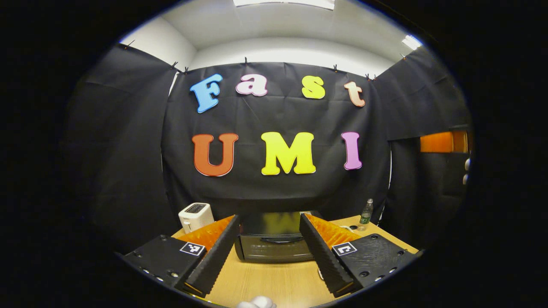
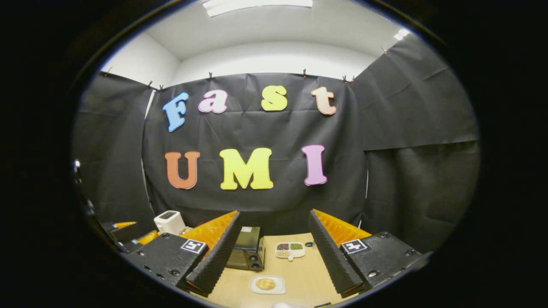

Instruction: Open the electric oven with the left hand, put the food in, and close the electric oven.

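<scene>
The left gripper (image 1: 269,256) hangs with fingers apart before the closed oven (image 1: 274,241), bare table (image 1: 274,278) between. The right gripper (image 2: 274,256), fingers apart, hovers above the food (image 2: 266,283) on its plate (image 2: 278,288).

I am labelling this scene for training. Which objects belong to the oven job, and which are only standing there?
For the job:
- electric oven, door shut
- food on white plate
- left claw, open

Only standing there:
- toaster
- bottle
- divided dish
</scene>
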Tool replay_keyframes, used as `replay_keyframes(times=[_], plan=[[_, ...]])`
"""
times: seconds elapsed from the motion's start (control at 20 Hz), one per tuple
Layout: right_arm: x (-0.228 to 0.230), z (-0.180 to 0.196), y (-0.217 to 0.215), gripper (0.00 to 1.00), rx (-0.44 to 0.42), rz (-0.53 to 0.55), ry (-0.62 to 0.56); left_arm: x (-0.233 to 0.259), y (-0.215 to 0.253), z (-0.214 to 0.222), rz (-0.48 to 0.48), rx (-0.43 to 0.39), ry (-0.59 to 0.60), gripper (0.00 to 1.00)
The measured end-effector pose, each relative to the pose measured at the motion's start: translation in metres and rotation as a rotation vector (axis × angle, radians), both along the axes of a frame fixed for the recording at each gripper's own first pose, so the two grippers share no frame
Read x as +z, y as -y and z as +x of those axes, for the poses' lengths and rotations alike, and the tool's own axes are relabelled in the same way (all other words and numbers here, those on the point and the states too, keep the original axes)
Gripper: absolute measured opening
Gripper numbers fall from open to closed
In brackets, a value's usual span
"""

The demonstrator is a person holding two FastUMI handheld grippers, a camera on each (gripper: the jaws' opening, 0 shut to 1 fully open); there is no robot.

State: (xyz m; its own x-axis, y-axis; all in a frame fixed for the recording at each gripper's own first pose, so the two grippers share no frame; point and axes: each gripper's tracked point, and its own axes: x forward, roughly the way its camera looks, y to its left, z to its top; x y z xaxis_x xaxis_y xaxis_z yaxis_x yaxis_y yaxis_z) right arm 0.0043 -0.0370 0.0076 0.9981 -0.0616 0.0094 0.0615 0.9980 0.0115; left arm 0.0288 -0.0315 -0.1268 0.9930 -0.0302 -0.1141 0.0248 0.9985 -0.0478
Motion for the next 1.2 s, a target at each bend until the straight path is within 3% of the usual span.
replay_keyframes(times=[0.4, 0.8, 1.2], plan=[[-0.009, 0.013, 0.015, 1.00, -0.020, -0.047, -0.037, -0.106, 0.036, 0.061, -0.016, -0.007, -0.122, 0.92], [-0.021, 0.028, 0.035, 1.00, -0.058, -0.055, -0.077, -0.145, 0.039, 0.142, 0.030, 0.015, -0.130, 0.92], [-0.042, 0.034, 0.040, 1.00, -0.057, -0.042, -0.128, -0.172, 0.040, 0.169, 0.044, 0.022, -0.179, 0.93]])
